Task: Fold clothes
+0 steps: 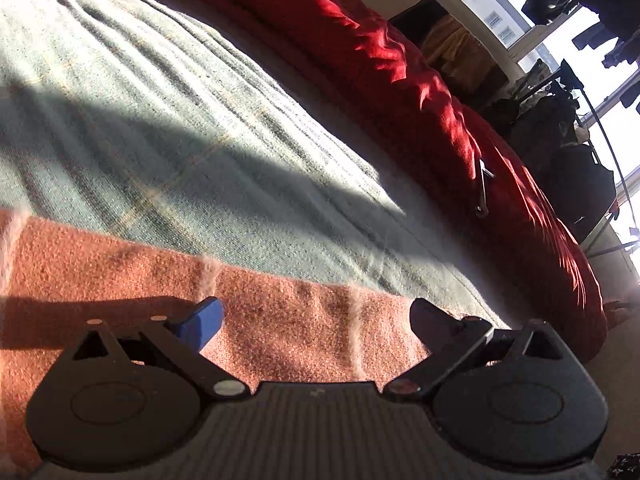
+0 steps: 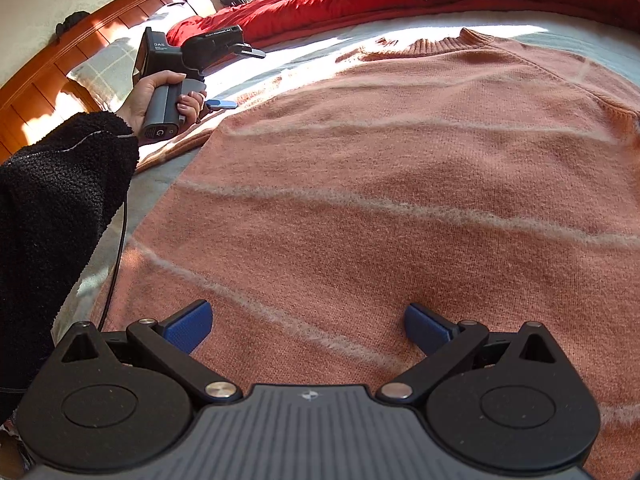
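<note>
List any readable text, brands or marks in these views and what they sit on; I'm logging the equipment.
"GenRobot.AI": on the top housing of the left gripper, right wrist view.
"DAS": on its rear block; the smaller lines beneath are too small to read.
A round logo on its handle base is unclear.
Sweater: no text.

Left hand-held gripper (image 1: 316,318) and right hand-held gripper (image 2: 308,326) both gape wide.

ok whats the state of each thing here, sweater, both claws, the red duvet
sweater: spread flat on the bed, unfolded, collar at the far end
left claw: open, over a sweater edge, holding nothing
right claw: open, over the sweater body, holding nothing
red duvet: bunched up and wrinkled along the far side of the bed
</note>
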Demonstrator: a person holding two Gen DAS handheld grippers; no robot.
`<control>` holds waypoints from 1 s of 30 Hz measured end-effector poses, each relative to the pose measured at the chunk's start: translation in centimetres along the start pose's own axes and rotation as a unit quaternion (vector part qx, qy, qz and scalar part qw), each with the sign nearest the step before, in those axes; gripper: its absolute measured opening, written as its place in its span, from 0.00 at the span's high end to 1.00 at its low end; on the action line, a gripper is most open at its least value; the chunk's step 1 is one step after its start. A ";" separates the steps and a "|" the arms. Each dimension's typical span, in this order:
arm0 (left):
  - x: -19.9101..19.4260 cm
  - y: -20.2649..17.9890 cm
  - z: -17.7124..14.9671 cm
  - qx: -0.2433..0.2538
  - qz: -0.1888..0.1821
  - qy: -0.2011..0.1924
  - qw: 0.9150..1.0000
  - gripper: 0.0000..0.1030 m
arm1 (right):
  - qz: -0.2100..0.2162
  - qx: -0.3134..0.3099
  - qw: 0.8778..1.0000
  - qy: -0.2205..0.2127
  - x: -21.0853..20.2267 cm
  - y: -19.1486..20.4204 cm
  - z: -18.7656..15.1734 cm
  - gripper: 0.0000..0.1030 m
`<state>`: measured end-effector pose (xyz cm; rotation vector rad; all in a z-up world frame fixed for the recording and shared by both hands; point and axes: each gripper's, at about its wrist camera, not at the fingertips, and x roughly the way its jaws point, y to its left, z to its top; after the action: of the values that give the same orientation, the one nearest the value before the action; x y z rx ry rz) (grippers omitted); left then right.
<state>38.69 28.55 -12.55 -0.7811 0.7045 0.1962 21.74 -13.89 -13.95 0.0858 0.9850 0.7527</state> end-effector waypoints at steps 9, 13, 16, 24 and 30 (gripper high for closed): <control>-6.3 4.6 -4.1 0.001 -0.020 0.023 1.000 0.03 | -0.025 -0.018 1.000 0.001 0.1 0.9 -0.2 0.00; -9.3 6.4 -2.7 -0.001 0.036 -0.017 0.999 0.03 | -0.036 -0.026 0.999 0.003 0.2 1.3 -0.3 0.00; -11.5 7.8 -1.7 -0.002 0.078 -0.046 0.996 0.03 | -0.041 -0.029 0.999 0.004 0.2 1.6 -0.3 0.00; -14.2 11.9 -1.0 -0.071 0.168 -0.092 0.979 0.03 | -0.050 -0.030 0.998 0.007 -0.1 1.9 -0.3 0.00; -15.3 11.1 0.0 -0.034 0.143 -0.101 0.984 0.03 | -0.052 -0.032 0.998 0.008 -0.4 2.2 -0.5 0.00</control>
<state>22.55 37.73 -9.08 -0.7117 0.6167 0.5558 20.07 -12.58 -13.11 -0.0263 0.9727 0.6902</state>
